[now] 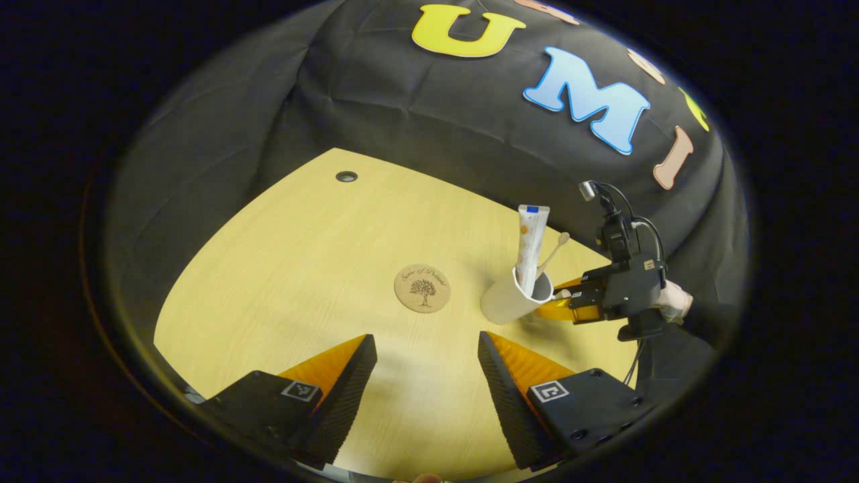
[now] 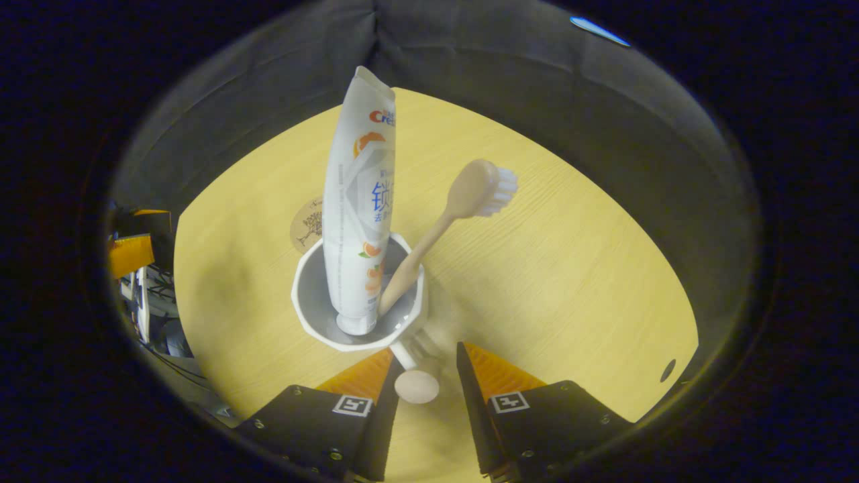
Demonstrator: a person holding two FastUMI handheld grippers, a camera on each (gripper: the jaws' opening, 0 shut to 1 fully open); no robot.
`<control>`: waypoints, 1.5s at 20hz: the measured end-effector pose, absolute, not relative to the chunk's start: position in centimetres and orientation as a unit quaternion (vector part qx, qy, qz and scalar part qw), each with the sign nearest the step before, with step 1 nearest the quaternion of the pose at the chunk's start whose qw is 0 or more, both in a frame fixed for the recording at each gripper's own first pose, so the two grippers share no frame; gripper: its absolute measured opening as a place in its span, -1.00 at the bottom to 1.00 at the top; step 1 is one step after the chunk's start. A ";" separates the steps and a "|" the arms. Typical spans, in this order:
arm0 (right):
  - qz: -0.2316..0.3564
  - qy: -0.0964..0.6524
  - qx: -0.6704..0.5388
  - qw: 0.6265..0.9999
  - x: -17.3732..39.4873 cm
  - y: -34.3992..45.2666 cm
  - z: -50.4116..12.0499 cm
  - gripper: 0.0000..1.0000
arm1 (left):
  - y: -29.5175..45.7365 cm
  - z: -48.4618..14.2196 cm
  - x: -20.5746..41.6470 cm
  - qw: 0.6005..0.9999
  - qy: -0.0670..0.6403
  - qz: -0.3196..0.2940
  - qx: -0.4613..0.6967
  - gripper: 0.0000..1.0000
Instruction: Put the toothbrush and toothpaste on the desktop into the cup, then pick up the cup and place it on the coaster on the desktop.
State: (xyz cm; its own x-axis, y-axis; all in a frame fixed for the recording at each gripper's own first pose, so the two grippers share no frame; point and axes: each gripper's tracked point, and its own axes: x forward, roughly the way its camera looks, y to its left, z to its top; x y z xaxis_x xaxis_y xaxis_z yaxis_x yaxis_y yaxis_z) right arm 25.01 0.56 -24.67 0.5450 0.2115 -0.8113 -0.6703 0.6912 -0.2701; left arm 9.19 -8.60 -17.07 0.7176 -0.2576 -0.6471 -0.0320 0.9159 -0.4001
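cup (image 2: 359, 305) mid frame in right gripper view, on desk (image 2: 570, 268), w/ toothpaste (image 2: 356, 201) + toothbrush (image 2: 443, 228) inside | right gripper (image 2: 424, 382) fingers flank cup handle (image 2: 413, 376), contact can't tell | left gripper (image 1: 426, 376) apart, bottom of left gripper view | coaster (image 1: 422, 288) centre, left of cup
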 end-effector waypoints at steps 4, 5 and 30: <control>0.276 0.374 -0.293 0.836 25.4 0.5 -24.5 -0.42 | -9.9 -17.9 9.0 0.901 0.384 -0.059 -0.192 0.96; 0.279 0.368 -0.300 0.835 25.4 0.6 -24.5 -0.53 | -10.0 -18.1 9.0 0.901 0.386 -0.058 -0.191 0.96; 0.217 0.155 -0.135 0.954 23.9 2.2 -23.4 -0.87 | -9.8 -18.4 9.4 0.904 0.407 -0.027 -0.131 0.96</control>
